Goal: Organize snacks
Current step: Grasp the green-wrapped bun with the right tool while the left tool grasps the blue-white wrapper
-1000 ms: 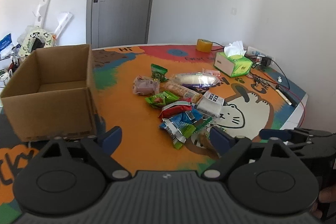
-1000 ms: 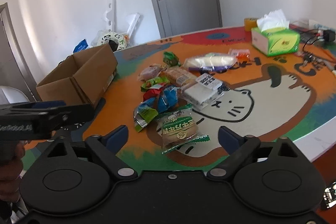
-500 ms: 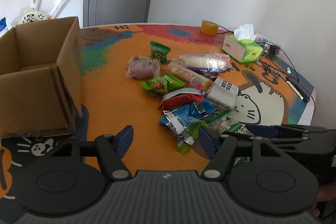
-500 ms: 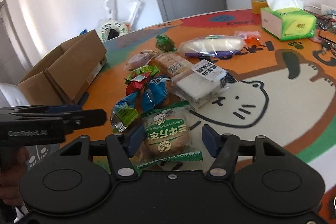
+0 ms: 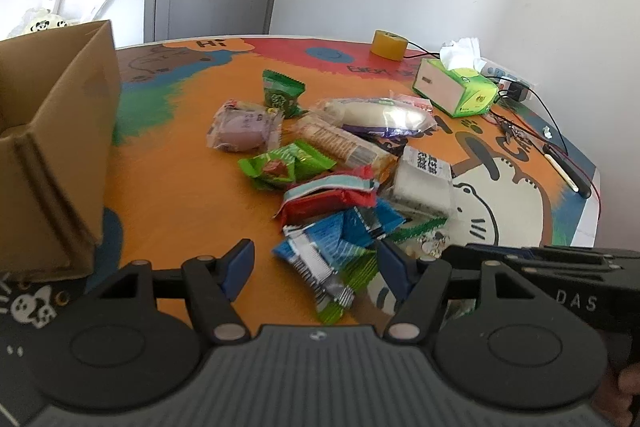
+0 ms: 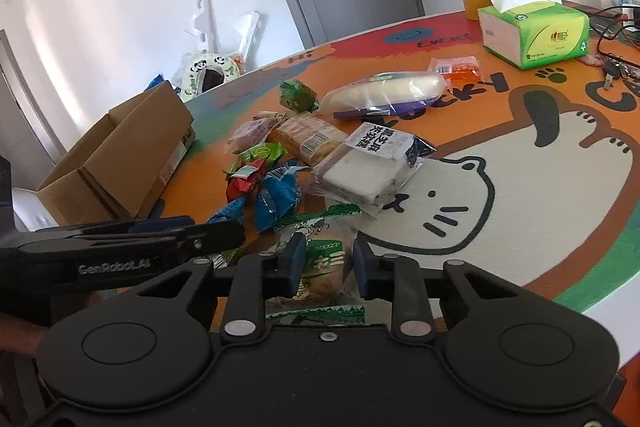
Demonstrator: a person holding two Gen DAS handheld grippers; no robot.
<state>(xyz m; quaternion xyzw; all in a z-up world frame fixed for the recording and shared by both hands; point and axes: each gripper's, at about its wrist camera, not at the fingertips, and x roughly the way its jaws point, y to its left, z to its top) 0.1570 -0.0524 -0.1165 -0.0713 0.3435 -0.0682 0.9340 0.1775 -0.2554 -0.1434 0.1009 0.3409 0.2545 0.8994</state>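
Several snack packets lie heaped mid-table on an orange cartoon mat. My right gripper [image 6: 326,261] has its jaws closing, and both pads press a green-and-white bun packet [image 6: 324,239] at the pile's near edge. My left gripper [image 5: 316,267] is open low over the mat. A blue packet [image 5: 320,247] lies between its fingers [image 5: 240,263], and the left pad stands apart from it. A red packet [image 5: 324,199] and a white cake packet [image 5: 424,183] lie just beyond. An open cardboard box [image 5: 52,147] stands to the left, upright.
A green tissue box [image 5: 460,91] and a yellow tape roll [image 5: 388,45] stand at the far right. Cables, keys and a pen [image 5: 560,163] lie along the table's right edge. The right gripper's body [image 5: 540,259] sits close beside my left one.
The right jaws have come together on the bun packet. The left gripper has moved forward and down to the pile, and its jaws have narrowed around the blue packet.
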